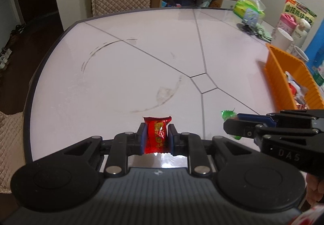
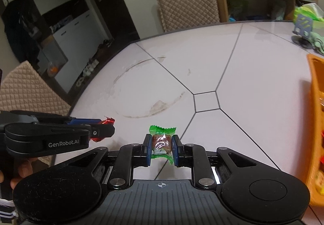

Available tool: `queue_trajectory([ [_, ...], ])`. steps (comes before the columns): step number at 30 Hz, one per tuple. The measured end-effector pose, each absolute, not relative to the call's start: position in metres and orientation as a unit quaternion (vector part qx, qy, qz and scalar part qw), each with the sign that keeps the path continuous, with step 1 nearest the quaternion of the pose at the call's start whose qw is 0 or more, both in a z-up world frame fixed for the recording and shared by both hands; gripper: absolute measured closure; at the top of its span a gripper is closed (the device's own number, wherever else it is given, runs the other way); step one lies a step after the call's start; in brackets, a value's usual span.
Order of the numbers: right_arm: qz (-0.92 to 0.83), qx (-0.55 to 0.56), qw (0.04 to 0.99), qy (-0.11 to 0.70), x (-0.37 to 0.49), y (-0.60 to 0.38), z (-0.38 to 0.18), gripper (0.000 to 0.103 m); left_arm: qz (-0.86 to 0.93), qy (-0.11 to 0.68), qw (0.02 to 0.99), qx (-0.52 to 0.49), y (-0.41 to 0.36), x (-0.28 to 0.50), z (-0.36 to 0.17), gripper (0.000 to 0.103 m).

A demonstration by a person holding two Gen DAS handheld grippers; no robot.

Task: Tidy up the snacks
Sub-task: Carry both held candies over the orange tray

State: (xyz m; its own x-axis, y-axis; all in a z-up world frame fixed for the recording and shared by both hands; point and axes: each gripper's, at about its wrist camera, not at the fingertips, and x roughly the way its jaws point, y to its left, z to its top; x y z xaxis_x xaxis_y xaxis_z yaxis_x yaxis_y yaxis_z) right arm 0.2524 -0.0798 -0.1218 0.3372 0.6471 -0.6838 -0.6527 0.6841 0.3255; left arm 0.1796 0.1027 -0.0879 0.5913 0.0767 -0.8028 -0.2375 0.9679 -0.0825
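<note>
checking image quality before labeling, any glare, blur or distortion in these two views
Left wrist view: fisheye bends the table edge; lamp glare behind the red candy; sharp. Right wrist view: same curving, green candy wrapper glints, orange basket cropped at the edge, dim background.

Glossy foil red candy wrapper point(image 1: 157, 134), ribbed plastic orange basket point(image 1: 283, 71), smooth glossy table point(image 1: 141, 42)

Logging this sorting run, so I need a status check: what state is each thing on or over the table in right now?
Left tool: shut on the red candy, held off the table.
Right tool: shut on the green candy, held off the table.
Orange basket: upright, snacks inside.
White cup: upright.
</note>
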Motion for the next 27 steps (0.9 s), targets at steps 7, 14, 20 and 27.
queue_trajectory([
  [7, 0.381, 0.019, 0.826, 0.415, 0.236, -0.115, -0.111, 0.083, 0.062, 0.440, 0.892, -0.084, 0.072, 0.171, -0.079, 0.084],
  [14, 0.356, 0.040, 0.835, 0.417, 0.218, -0.160, -0.104, 0.083, 0.021, 0.440, 0.895, -0.075, 0.031, 0.166, -0.072, 0.084],
  [20, 0.326, 0.058, 0.847, 0.416, 0.205, -0.204, -0.097, 0.083, -0.022, 0.439, 0.896, -0.061, -0.010, 0.170, -0.066, 0.084],
  [27, 0.282, 0.076, 0.865, 0.408, 0.199, -0.256, -0.086, 0.083, -0.071, 0.431, 0.898, -0.040, -0.060, 0.184, -0.057, 0.084],
])
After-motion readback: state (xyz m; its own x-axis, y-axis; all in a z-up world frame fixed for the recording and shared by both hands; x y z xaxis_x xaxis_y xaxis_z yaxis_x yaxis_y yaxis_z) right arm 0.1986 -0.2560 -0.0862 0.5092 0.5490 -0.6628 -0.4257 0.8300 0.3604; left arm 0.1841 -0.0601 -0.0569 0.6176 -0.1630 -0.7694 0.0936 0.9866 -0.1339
